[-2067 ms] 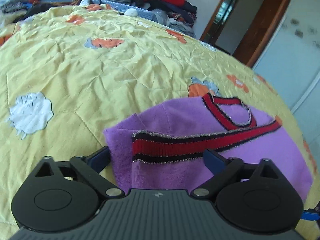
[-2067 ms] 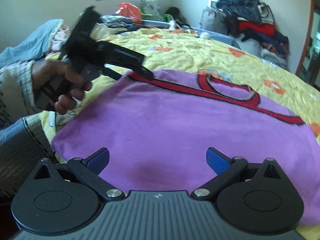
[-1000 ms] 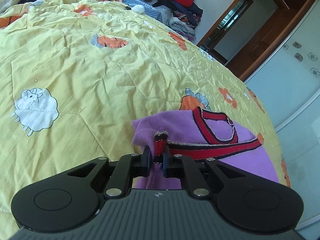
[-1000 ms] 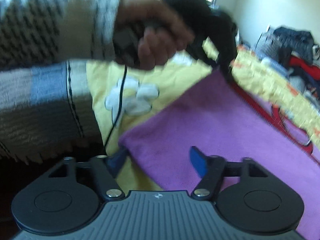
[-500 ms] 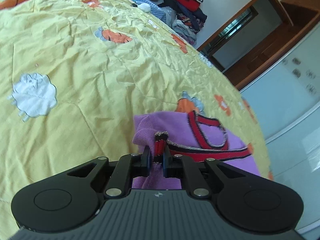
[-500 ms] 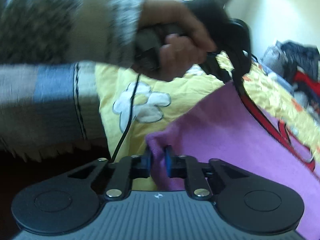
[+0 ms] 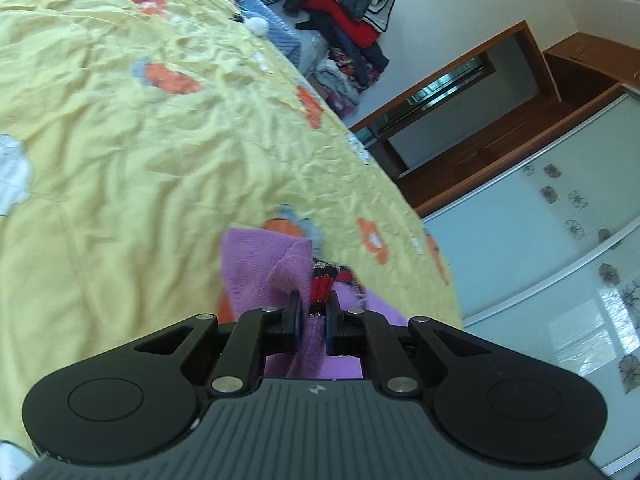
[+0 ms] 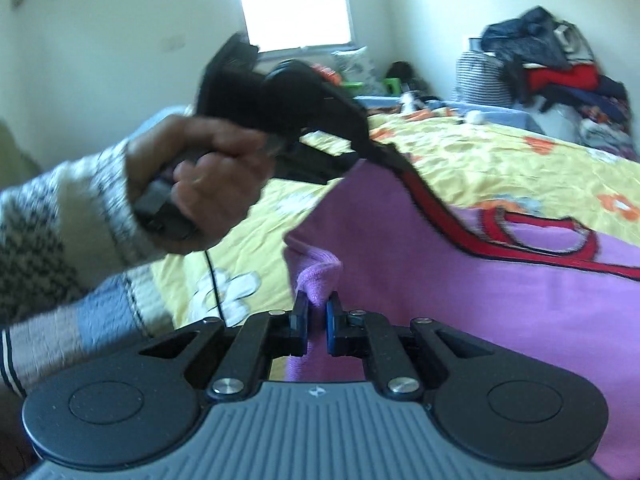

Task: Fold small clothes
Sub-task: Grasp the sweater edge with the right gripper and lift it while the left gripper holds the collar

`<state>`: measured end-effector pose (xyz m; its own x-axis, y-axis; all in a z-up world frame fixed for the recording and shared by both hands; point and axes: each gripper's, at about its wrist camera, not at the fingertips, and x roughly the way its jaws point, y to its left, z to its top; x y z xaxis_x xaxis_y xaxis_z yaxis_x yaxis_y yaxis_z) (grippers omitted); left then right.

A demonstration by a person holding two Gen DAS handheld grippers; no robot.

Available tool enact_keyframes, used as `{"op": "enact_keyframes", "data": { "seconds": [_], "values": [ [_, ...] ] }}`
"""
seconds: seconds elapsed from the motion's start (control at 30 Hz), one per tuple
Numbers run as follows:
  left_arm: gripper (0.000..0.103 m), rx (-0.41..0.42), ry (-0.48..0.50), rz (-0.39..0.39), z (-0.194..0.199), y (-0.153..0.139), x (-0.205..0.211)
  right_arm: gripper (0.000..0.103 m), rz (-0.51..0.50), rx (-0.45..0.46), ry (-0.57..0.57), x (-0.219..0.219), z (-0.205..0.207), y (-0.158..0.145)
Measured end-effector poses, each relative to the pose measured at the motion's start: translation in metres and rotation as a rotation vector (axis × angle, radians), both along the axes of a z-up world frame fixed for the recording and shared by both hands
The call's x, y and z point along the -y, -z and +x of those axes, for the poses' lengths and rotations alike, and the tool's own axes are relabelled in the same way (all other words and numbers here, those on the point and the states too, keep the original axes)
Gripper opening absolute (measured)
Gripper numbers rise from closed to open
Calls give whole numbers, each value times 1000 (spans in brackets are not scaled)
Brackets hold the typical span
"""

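Note:
A small purple knit garment point(image 8: 500, 300) with red, black-edged trim point(image 8: 460, 228) lies partly lifted off a yellow bed cover. My right gripper point(image 8: 317, 316) is shut on a bunched purple corner of it. My left gripper point(image 7: 312, 314) is shut on the red-trimmed edge point(image 7: 322, 284), with purple cloth point(image 7: 256, 272) folded up around the jaws. In the right wrist view the left gripper point(image 8: 376, 152), held by a person's hand point(image 8: 208, 176), pulls that trimmed edge up so the cloth hangs taut between the two grips.
The yellow cover point(image 7: 120, 160) with orange flowers and white sheep spreads wide to the left and beyond. A heap of clothes point(image 7: 344, 12) sits at the bed's far end. A wooden door frame point(image 7: 500, 92) and pale wardrobe doors point(image 7: 560, 240) stand to the right.
The right gripper closed on the purple corner and lifted it. The left gripper, shut on the trimmed edge since a second ago, rose and rolled, raising the garment's near edge off the cover.

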<state>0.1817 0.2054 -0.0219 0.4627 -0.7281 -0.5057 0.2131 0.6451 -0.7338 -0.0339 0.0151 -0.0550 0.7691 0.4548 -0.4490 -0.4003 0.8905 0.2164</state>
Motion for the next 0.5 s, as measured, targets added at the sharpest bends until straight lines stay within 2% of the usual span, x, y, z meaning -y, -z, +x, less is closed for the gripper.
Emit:
{"op": "enact_keyframes", "data": {
  "seconds": [0.27, 0.5],
  "values": [
    [11, -36, 34, -62, 15, 8, 76, 8, 93, 15, 144, 76, -7, -5],
    [11, -74, 90, -50, 26, 36, 150, 8, 185, -15, 249, 141, -23, 4]
  ]
}}
